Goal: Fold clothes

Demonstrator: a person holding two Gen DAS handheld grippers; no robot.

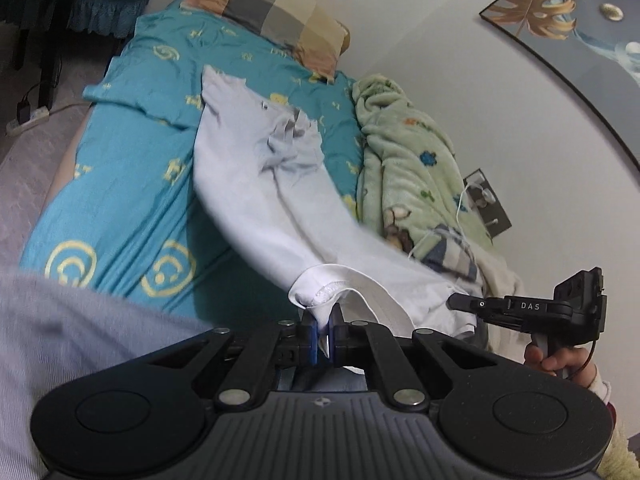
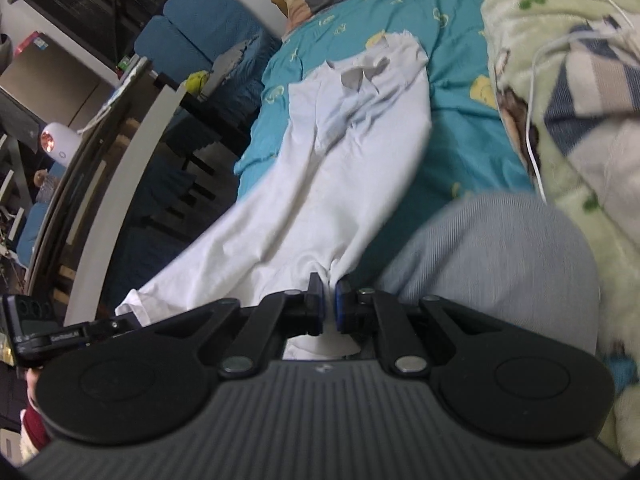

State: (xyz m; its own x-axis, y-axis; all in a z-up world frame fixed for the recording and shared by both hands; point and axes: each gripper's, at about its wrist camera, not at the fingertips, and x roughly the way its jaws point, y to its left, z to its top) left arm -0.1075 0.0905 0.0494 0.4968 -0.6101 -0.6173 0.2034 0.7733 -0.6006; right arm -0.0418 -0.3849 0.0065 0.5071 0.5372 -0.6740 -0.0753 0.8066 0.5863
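A white shirt (image 1: pixel 256 168) stretches from the teal bedsheet (image 1: pixel 132 184) toward me, its far end with the collar lying on the bed and its near hem lifted. My left gripper (image 1: pixel 325 320) is shut on the hem at one corner. My right gripper (image 2: pixel 329 300) is shut on the hem of the same shirt (image 2: pixel 352 136) at the other corner. The right gripper also shows in the left wrist view (image 1: pixel 456 302) at the shirt's right edge. The left gripper shows at the lower left of the right wrist view (image 2: pixel 120 324).
A checked pillow (image 1: pixel 276 12) lies at the head of the bed. A pale green fleece blanket (image 1: pixel 412 160) with a white cable is bunched along the wall side. My grey-clad leg (image 2: pixel 500 264) is close in front. A blue chair (image 2: pixel 204 32) and dark furniture stand beside the bed.
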